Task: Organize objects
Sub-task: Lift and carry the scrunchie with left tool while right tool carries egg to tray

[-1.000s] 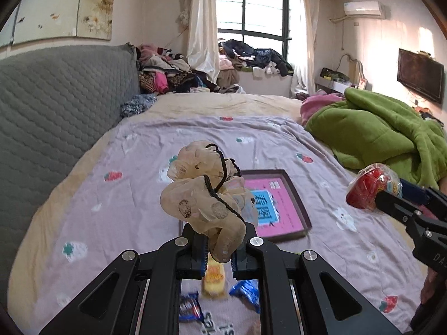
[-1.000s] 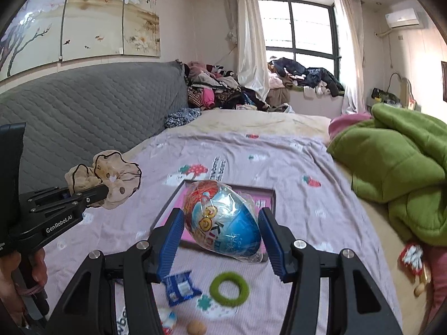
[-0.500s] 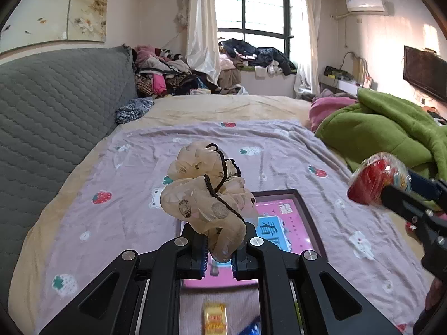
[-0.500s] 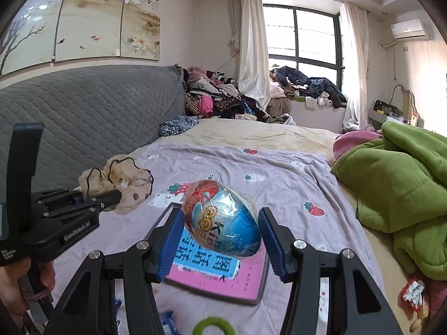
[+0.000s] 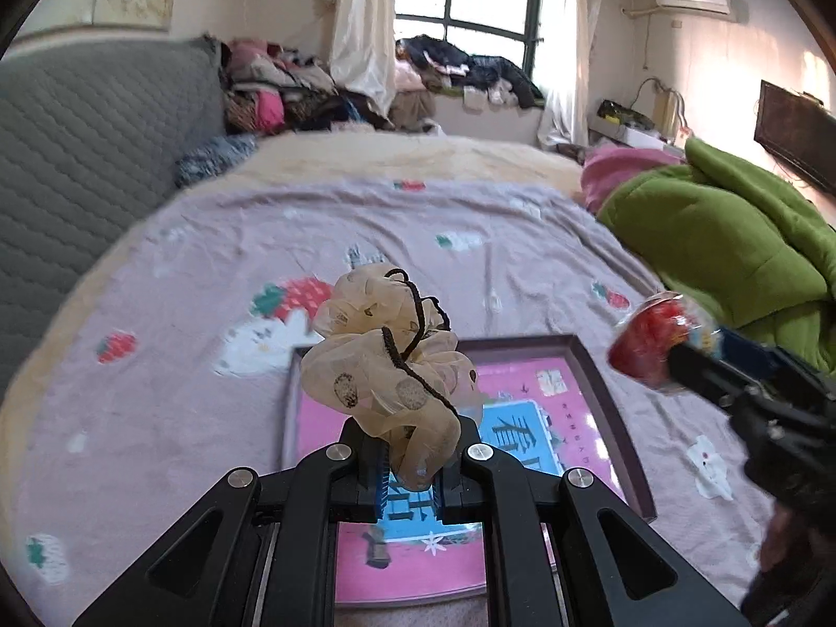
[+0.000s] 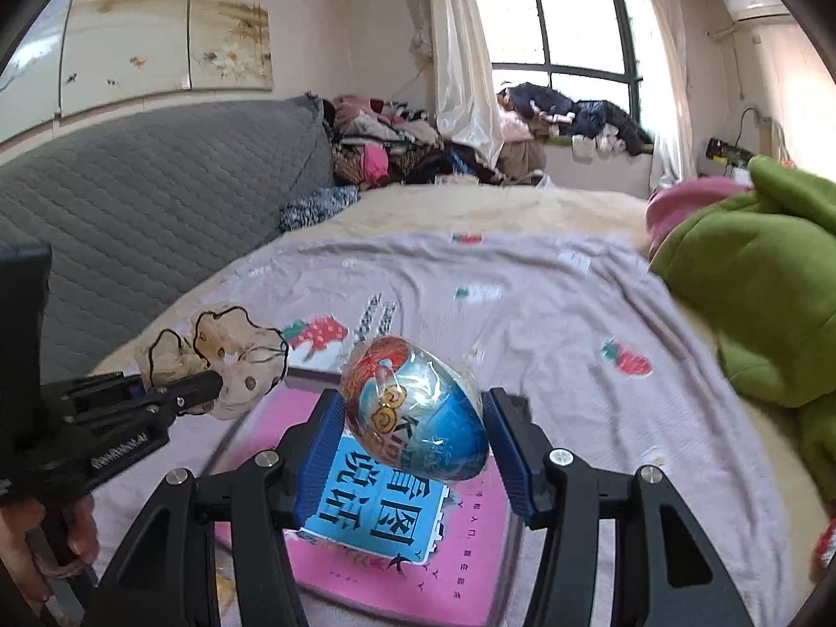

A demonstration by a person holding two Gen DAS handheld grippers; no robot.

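Both grippers hung over the pink-lined dark tray (image 5: pixel 611 407), apparently for dropping: left gripper (image 5: pixel 410 475) fingers clamped on the beige ruffled fabric scrunchie (image 5: pixel 386 366), right gripper (image 6: pixel 415 449) fingers on the foil-wrapped blue-and-red egg (image 6: pixel 418 410).

Layout on the bed. The tray (image 5: pixel 601 381) lies on the bedsheet (image 5: pixel 183 418) at the centre foreground, directly below both grippers. The left gripper (image 5: pixel 410 491) holds the scrunchie (image 5: pixel 386 381) above the tray's near half; in the right wrist view it sits at 9 o'clock of the wrapped egg (image 6: pixel 418 407). The right gripper (image 6: pixel 415 449) holds that egg over the tray (image 6: pixel 470 590). The blanket (image 5: pixel 731 251) is heaped at 2 o'clock, the headboard (image 5: pixel 78 157) at 10 o'clock, the clothes pile (image 5: pixel 292 99) at 12 o'clock behind the bed.
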